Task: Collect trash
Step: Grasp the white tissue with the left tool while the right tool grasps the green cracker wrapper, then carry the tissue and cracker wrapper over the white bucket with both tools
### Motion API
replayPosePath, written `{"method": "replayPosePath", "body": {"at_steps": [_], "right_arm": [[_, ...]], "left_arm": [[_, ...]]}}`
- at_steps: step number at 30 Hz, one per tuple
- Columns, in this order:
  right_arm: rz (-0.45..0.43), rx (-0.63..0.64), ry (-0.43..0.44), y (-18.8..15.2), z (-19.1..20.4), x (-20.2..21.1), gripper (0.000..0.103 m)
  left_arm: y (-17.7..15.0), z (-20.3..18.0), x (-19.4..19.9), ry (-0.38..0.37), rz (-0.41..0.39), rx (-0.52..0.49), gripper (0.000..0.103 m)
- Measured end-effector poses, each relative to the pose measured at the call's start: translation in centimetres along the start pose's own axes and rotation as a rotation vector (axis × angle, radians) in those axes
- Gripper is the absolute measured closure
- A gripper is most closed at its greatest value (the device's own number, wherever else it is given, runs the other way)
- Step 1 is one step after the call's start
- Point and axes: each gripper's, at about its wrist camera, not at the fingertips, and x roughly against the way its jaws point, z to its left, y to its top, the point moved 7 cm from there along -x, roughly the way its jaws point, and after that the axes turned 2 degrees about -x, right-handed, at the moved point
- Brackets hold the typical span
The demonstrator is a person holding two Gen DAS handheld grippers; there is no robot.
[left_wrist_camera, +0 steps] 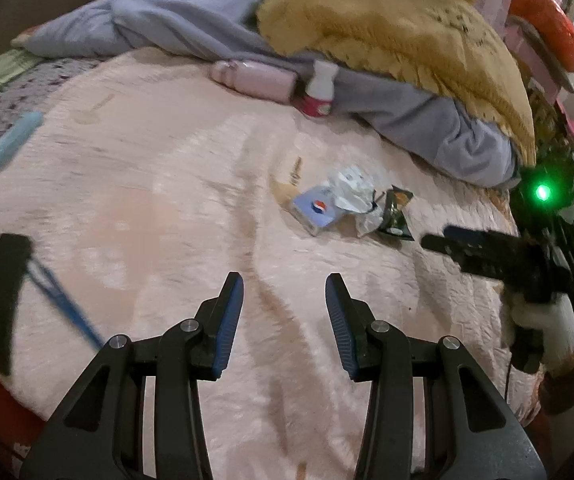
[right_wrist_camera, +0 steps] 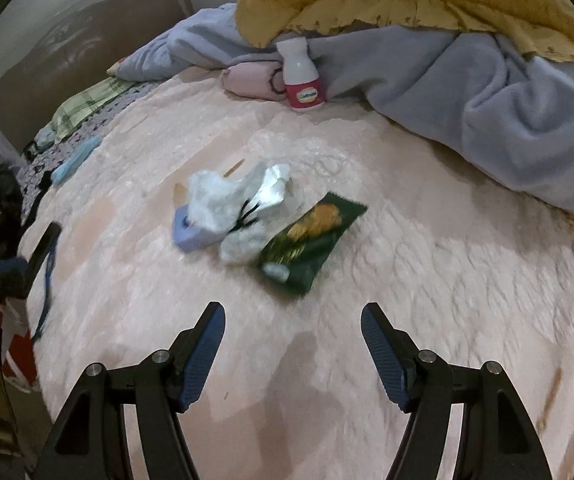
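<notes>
Left gripper (left_wrist_camera: 284, 294) w/ jaws apart, nothing between, over pink fuzzy bedspread (left_wrist_camera: 147, 208). Right gripper (right_wrist_camera: 293, 322) also spread wide & empty, just short of trash pile. Mid-bed: green snack wrapper (right_wrist_camera: 311, 240) touching crumpled white tissue (right_wrist_camera: 227, 200), tissue partly over small Pepsi-logo box (left_wrist_camera: 317, 210). Behind, near grey blanket (right_wrist_camera: 487, 112): upright white pill bottle w/ pink label (right_wrist_camera: 301, 76), beside pink pouch (right_wrist_camera: 251, 82).

Bed (right_wrist_camera: 427, 280) under pale pink fuzzy cover; grey blanket (right_wrist_camera: 507, 112), mustard throw (left_wrist_camera: 387, 28) heaped behind; dim light.
</notes>
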Motion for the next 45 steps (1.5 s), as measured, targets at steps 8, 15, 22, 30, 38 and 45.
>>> {"method": "replayPosePath", "body": {"at_steps": [8, 15, 22, 30, 38, 45], "right_arm": [[-0.002, -0.161, 0.125, 3.5, -1.8, -4.3, 0.035], [0.02, -0.084, 0.088, 2.6, -2.3, -4.4, 0.073], [-0.027, -0.048, 0.06, -0.7, -4.5, 1.4, 0.075], [-0.054, -0.052, 0.047, -5.3, -5.3, 5.8, 0.075], [-0.096, -0.13, 0.023, -8.9, -7.3, 10.4, 0.075], [-0.15, -0.163, -0.024, -12.3, -8.5, 15.6, 0.075]], "left_arm": [[2.5, -3.8, -5.6, -0.081, 0.039, -0.036, 0.062], [5.0, -6.3, -10.2, -0.12, 0.05, -0.015, 0.054], [6.5, -9.4, -14.8, -0.124, 0.051, -0.022, 0.054], [8.1, -11.5, -18.0, -0.085, 0.015, -0.085, 0.079], [5.3, -12.6, -12.9, -0.221, 0.071, -0.097, 0.09], [3.2, -16.3, -4.3, -0.251, 0.022, -0.188, 0.09]]}}
